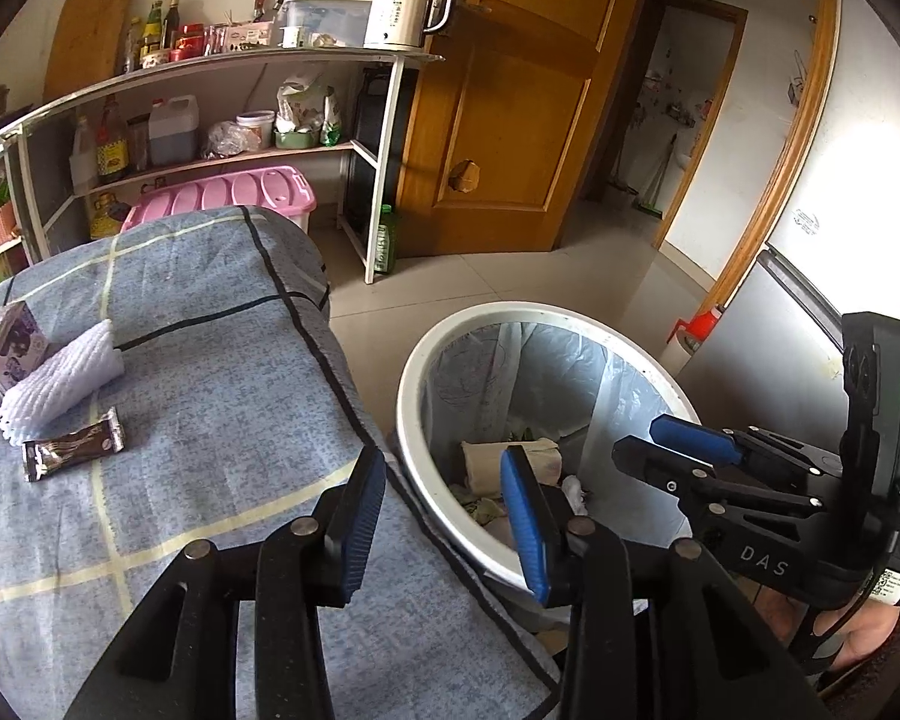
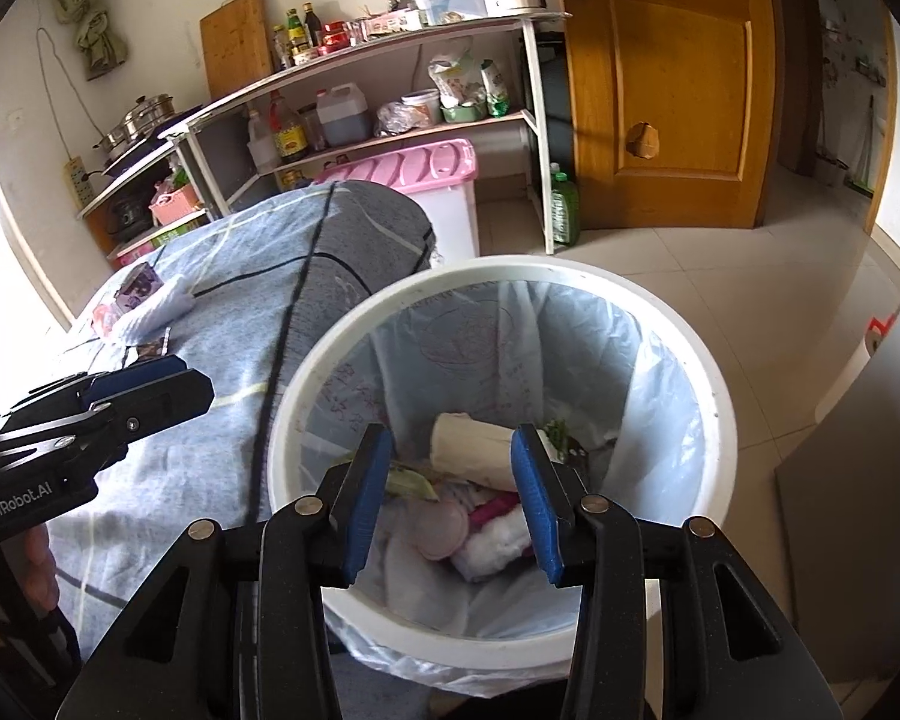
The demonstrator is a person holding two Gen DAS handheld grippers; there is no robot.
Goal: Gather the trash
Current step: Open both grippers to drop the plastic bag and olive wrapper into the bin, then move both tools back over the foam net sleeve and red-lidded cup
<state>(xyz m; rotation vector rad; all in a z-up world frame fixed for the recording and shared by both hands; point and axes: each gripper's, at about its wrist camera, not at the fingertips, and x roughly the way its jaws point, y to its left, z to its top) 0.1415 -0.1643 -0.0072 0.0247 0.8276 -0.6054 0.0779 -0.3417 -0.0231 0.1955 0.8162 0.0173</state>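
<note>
a: nearest the lens in the right wrist view is the right gripper (image 2: 453, 501), jaws apart with nothing between them, hanging over the white bin (image 2: 720, 420).

b: and the left gripper (image 1: 444, 525)? jaws apart too, empty, straddling the bin's rim (image 1: 414, 480) and the edge of the blue checked cloth (image 1: 210, 360).

a: the right view looks straight into the bin: a pale paper roll (image 2: 468, 450), a pink scrap, white wadding, some greens.

b: the left view shows only that roll and a few bits, but it gives the cloth's left edge better: a brown wrapper (image 1: 72, 447), a white ribbed foam sleeve (image 1: 60, 381), a small purple carton (image 1: 15, 348).

a: in mine those 3 are small and glare-washed; the wrapper is barely readable.

b: something red at the cloth's far left edge is cut off; i can't tell what.
</note>
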